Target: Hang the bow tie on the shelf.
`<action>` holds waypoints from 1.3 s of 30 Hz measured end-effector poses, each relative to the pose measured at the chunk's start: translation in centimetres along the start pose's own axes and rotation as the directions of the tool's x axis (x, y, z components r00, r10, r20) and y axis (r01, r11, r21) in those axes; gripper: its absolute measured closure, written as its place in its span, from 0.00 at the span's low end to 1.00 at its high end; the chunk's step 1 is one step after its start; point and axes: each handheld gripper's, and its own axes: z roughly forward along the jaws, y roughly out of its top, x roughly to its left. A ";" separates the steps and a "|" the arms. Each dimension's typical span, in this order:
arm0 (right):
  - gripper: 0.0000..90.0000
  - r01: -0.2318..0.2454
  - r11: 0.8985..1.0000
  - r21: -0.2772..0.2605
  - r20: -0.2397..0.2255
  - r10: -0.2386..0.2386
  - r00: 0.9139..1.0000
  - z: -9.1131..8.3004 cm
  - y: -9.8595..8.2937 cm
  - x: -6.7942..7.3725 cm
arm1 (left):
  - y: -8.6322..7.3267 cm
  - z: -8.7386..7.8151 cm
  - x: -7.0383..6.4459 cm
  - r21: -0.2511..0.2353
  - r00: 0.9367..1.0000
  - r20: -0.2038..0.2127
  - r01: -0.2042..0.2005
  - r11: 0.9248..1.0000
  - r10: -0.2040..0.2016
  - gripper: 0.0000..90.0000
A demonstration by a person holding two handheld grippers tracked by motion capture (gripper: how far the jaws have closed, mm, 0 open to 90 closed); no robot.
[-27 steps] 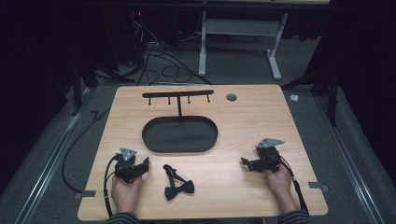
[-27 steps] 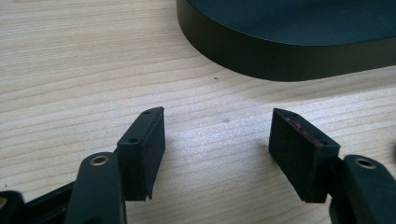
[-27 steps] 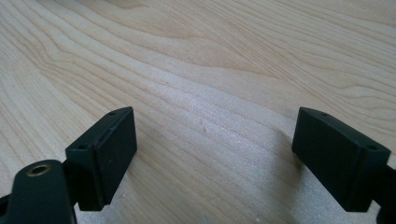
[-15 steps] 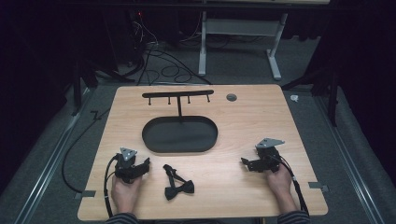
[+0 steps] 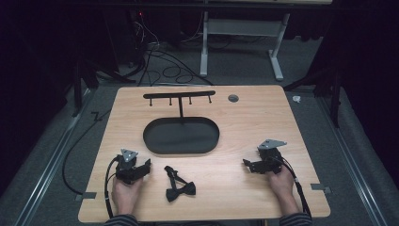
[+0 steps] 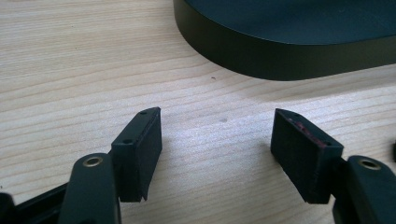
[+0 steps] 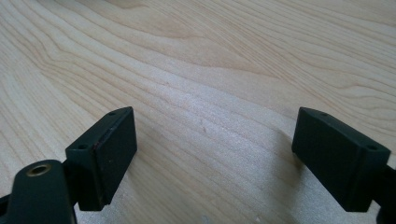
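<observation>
- Left tool (image 5: 147, 165): rests on the desk (image 5: 244, 117) in the person's left hand (image 5: 126, 195), jaws spread wide with bare wood between them in the left gripper view (image 6: 217, 140); it grips nothing.
- Right tool (image 5: 245, 163): rests on the desk near its right edge, held by the right hand (image 5: 282, 183), jaws likewise parted and empty in the right gripper view (image 7: 215, 154).
- Bow tie (image 5: 178, 184): lies flat on the desk near the front edge, just beside the left tool and well apart from the right one, its strap trailing toward the tray.
- Oval tray (image 5: 181, 135) with hook rack (image 5: 179, 96): stands behind the bow tie, at mid-desk.
- Step in hand: apparently the start, before any grasp; the bow tie is untouched.
- Next move: likely calls for the left tool to swing toward the bow tie and close on its strap or knot, low to the wood.
</observation>
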 end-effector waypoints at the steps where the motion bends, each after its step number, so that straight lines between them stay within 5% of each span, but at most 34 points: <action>1: 0.16 0.000 1.000 0.000 0.000 0.000 1.000 0.0 0.0 0.0 | 0.0 0.0 0.0 0.000 1.000 0.000 0.000 1.000 0.000 0.38; 17: 0.16 -0.002 1.000 0.001 0.000 0.002 1.000 0.0 0.0 0.0 | 0.0 -0.6 -0.3 -0.013 1.000 0.013 0.012 1.000 -0.011 0.41; 26: 0.16 -0.002 1.000 0.001 0.000 0.002 1.000 0.0 0.0 0.0 | 0.0 -1.5 -1.8 -0.017 0.995 0.095 0.014 1.000 -0.012 0.41; 39: 0.16 -0.002 1.000 0.001 0.000 0.002 1.000 0.0 0.0 0.0 | 0.2 -2.3 -4.5 0.003 0.987 0.159 -0.020 1.000 0.019 0.42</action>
